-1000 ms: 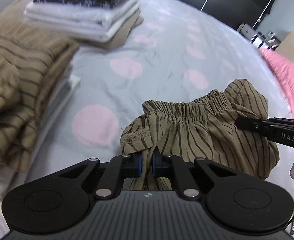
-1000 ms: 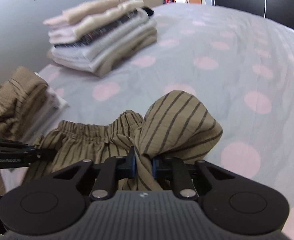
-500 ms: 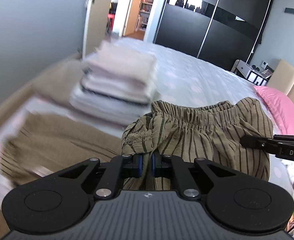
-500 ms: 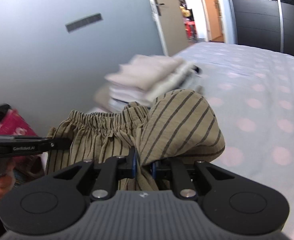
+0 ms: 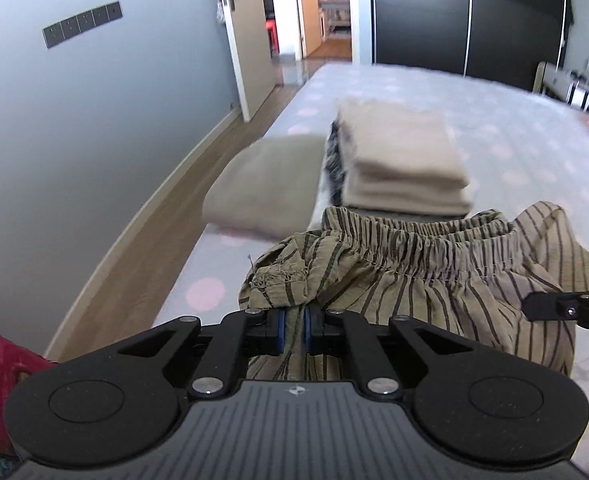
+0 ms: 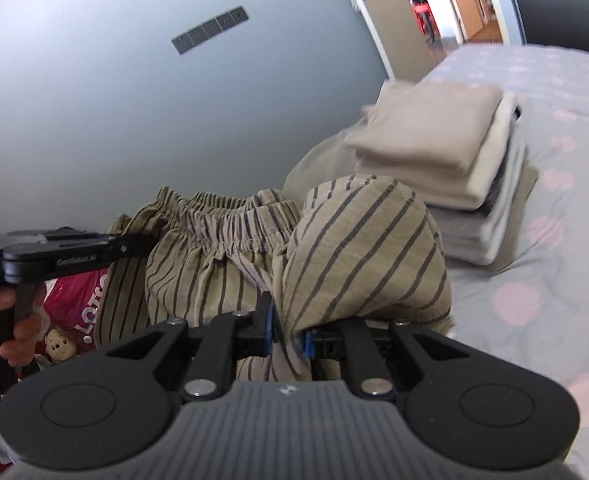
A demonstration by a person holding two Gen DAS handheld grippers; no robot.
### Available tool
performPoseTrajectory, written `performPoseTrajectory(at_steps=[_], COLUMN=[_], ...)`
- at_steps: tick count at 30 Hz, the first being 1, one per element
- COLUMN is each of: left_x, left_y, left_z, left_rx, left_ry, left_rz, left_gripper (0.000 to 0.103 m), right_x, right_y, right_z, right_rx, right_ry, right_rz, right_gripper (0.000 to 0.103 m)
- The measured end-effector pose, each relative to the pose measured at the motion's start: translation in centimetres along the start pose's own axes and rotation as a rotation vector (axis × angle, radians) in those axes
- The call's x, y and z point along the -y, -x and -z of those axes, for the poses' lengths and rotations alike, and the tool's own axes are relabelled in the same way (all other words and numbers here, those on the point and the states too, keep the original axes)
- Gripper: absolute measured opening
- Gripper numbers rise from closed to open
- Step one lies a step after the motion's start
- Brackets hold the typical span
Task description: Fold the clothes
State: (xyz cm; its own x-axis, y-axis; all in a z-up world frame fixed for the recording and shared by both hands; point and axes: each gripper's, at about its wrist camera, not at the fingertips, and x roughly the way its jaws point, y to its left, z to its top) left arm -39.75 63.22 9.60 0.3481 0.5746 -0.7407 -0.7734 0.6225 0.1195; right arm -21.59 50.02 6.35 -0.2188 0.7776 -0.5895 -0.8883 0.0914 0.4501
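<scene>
Nearest in each wrist view, a gripper pinches the same garment: the left gripper [image 5: 293,334] has its blue-padded jaws closed narrow on a bunched fold at one end of the striped shorts [image 5: 414,284], and the right gripper [image 6: 288,334] has its jaws clamped on the cloth at the other end, where the fabric balloons up over the fingers. The shorts, tan with dark stripes and a gathered elastic waistband, hang between the two grippers, lifted above the near edge of the bed [image 5: 514,152]; whether their lower part touches the sheet cannot be told. In the right wrist view the left gripper shows from the side, held by the person's hand [image 6: 16,320], with a red bag [image 6: 74,300] printed with a cartoon bear behind it. Past the shorts, near the left edge of the bed, stands a stack of folded clothes [image 5: 402,160] topped by beige pieces, and just beside it, closer to that edge, lies a flat folded grey-brown piece [image 5: 262,188]. The bedsheet is pale grey with pink dots. Farther off are a grey wall [image 5: 74,140], an open door [image 5: 250,40] and a black wardrobe [image 5: 466,16].
</scene>
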Motion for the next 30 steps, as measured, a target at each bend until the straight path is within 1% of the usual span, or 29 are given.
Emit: performPoseTrajectory(at_steps=[4, 10, 13, 18, 22, 24, 26, 27, 28, 29, 30], left_x=[-0.4, -1.3, -1.7, -2.5, -2.5, -2.4, -2.5, -2.3, -2.1, -2.0, -1.6], left_y=[-5.0, -11.9, -14.7, -17.9, -18.6, -17.9, -16.6, -16.0, -15.2, -14.3, -13.3], left_z=[-0.1, -0.4, -0.1, 1.1, 1.8, 1.7, 1.4, 1.1, 1.0, 0.9, 0.8], left_rx=[-0.056, -0.095, -0.127, -0.175, -0.174, -0.169, -0.164, -0.159, -0.149, -0.138, -0.128], left_ry=[-0.029, -0.03, -0.039, -0.025, -0.011, -0.01, -0.008, -0.008, -0.011, -0.014, -0.017], left_rz=[-0.009, 0.012, 0.023, 0.045, 0.046, 0.032, 0.014, 0.005, -0.007, -0.02, -0.036], left_gripper=[0.007, 0.007, 0.007, 0.008, 0.01, 0.013, 0.015, 0.017, 0.019, 0.021, 0.027], right_x=[1.2, 4.7, 6.3, 8.0, 8.4, 8.2, 7.9, 7.9, 7.8, 7.7, 7.5], right_y=[-4.0, -8.7, -10.8, -13.3, -13.7, -13.4, -12.3, -11.7, -11.1, -10.4, -9.7], right_z=[0.2, 0.3, 0.4, 1.5, 1.8, 1.8, 1.7, 1.7, 1.6, 1.5, 1.5], right_rx=[-0.047, -0.097, -0.123, -0.152, -0.154, -0.151, -0.141, -0.137, -0.134, -0.129, -0.124], right_ry=[-0.017, -0.051, -0.074, -0.09, -0.091, -0.082, -0.081, -0.087, -0.094, -0.098, -0.096], right_rz=[0.062, 0.134, 0.137, 0.096, 0.083, 0.082, 0.076, 0.074, 0.076, 0.081, 0.089], right_gripper=[0.015, 0.016, 0.016, 0.019, 0.02, 0.025, 0.041, 0.045, 0.051, 0.053, 0.054])
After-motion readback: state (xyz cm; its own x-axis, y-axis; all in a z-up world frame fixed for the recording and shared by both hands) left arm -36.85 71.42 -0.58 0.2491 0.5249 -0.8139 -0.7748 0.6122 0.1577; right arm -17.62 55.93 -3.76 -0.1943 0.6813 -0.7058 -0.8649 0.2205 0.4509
